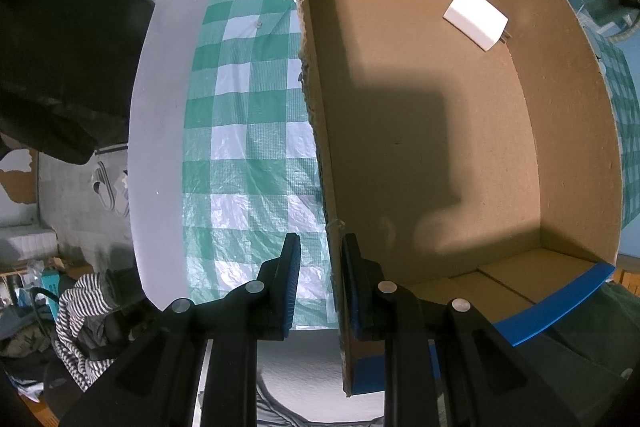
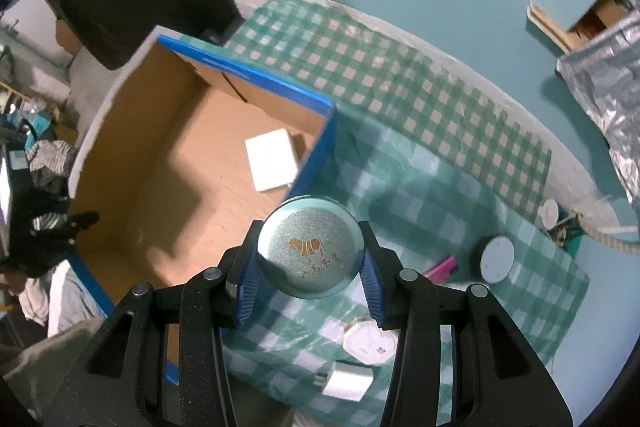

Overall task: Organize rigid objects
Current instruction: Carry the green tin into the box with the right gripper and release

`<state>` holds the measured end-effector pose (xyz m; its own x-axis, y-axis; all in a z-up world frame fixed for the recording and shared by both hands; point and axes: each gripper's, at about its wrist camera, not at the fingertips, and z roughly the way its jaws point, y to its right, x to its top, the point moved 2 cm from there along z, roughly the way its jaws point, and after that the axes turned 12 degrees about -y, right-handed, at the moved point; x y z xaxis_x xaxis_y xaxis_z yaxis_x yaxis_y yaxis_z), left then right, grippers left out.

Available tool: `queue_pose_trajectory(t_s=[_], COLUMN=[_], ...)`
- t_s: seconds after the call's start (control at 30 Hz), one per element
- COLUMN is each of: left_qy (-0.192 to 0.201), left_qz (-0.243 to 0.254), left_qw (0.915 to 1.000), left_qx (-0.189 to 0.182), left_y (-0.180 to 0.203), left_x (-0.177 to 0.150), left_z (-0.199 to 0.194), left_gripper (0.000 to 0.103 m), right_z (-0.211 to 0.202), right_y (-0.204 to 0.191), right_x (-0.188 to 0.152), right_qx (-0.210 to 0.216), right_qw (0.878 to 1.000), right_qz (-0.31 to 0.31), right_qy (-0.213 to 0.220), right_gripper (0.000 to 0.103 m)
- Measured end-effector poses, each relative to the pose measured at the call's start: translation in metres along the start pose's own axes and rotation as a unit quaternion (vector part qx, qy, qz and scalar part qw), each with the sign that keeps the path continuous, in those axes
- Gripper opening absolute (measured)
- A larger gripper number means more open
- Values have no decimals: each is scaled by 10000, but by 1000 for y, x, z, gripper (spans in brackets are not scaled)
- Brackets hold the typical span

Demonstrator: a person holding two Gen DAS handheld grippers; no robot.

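The left claw [image 1: 320, 267] is clamped on the side wall of the cardboard box [image 1: 440, 147], where a white block [image 1: 476, 17] lies in a far corner. The right claw [image 2: 310, 267] grips a round teal tin [image 2: 310, 247] above the checked tabletop [image 2: 440, 195], just beside the box.

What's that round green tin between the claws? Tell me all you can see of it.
The tin is round, with a flat lid in a matte, speckled teal-green that looks like metal. Its top carries a small gold emblem with gold characters beneath. The right gripper has it clamped by its sides between two ribbed blue pads, lid facing the camera. It hangs above the checked cloth, beside the blue corner of the box. Its underside is hidden.
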<state>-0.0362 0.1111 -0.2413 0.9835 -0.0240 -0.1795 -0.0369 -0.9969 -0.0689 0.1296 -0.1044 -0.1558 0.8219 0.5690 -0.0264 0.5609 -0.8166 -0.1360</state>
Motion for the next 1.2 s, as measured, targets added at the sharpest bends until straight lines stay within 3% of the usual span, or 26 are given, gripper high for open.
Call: queue_pose_trajectory(t_s=[0.23, 0.6, 1.2], left_qy=[-30, -29, -28], left_qz=[-7, -31, -35], left_qw=[10000, 10000, 10000], left_qx=[-7, -29, -33], left_y=[0, -4, -4], left_x=[0, -1, -1], left_z=[2, 5, 5], left_gripper=[21, 21, 21], right_z=[-3, 27, 74], right_y=[-21, -51, -66], right_x=[17, 38, 35], right_qx=[46, 49, 17], right_qw=[9996, 9981, 9953], right_qz=[-265, -583, -661], right_qy=[75, -183, -708], right_gripper=[44, 44, 44])
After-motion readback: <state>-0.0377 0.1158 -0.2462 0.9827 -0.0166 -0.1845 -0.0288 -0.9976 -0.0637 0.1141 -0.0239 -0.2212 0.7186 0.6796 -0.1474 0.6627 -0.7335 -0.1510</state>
